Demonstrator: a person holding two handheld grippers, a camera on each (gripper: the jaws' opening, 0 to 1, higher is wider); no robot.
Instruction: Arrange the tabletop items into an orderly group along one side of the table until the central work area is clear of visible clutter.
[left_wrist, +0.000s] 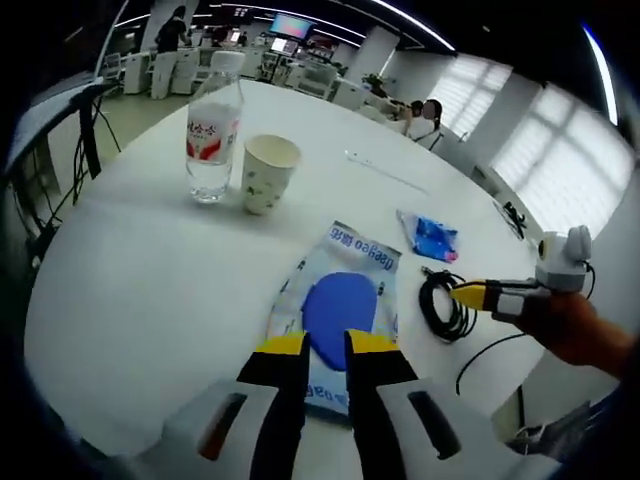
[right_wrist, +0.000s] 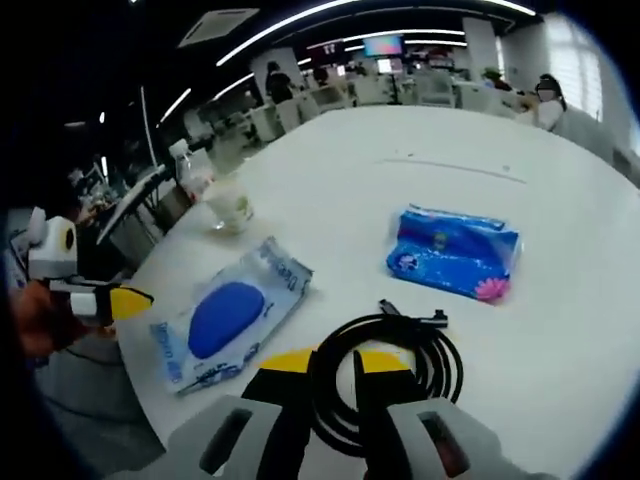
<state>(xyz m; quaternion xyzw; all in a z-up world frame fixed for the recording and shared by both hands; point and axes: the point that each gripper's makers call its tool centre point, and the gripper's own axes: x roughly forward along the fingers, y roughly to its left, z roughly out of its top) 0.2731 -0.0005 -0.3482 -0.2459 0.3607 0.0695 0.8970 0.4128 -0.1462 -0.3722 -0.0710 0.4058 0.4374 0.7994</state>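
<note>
Two tongs, left (left_wrist: 324, 345) over wipes pack (left_wrist: 338, 312), right (right_wrist: 333, 362) over cable (right_wrist: 385, 375).

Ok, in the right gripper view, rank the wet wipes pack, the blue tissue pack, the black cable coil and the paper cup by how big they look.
1. Black cable coil, though it lies nearest the camera.
2. Wet wipes pack.
3. Blue tissue pack, close to the wipes pack, so that order is unsure.
4. Paper cup, farthest away.

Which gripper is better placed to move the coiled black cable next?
Right, probably. The right gripper already has its jaws at the black cable, one strand running between them. The left gripper sits over the wipes pack, apart from the coil.
</note>
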